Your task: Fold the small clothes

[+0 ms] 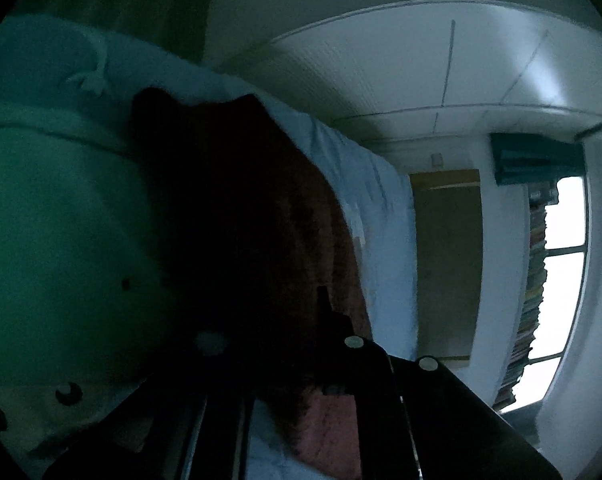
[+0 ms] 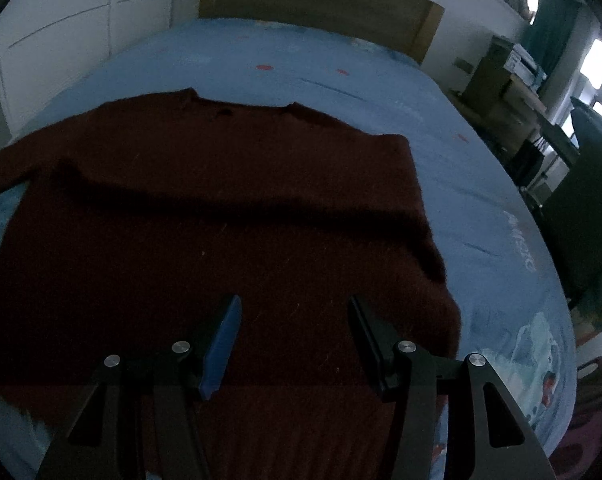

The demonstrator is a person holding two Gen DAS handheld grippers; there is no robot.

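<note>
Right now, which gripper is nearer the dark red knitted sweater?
Left. The left gripper seems buried in the dark red knitted sweater, jaws hidden by fabric. The right gripper hovers above its hem, jaws open.

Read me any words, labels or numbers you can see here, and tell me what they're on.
White lettering printed on the blue bedsheet, right of the sweater: too blurred and skewed to read.
Boxes by the window: label marks too small to read.
Nothing else readable in either view.
</note>
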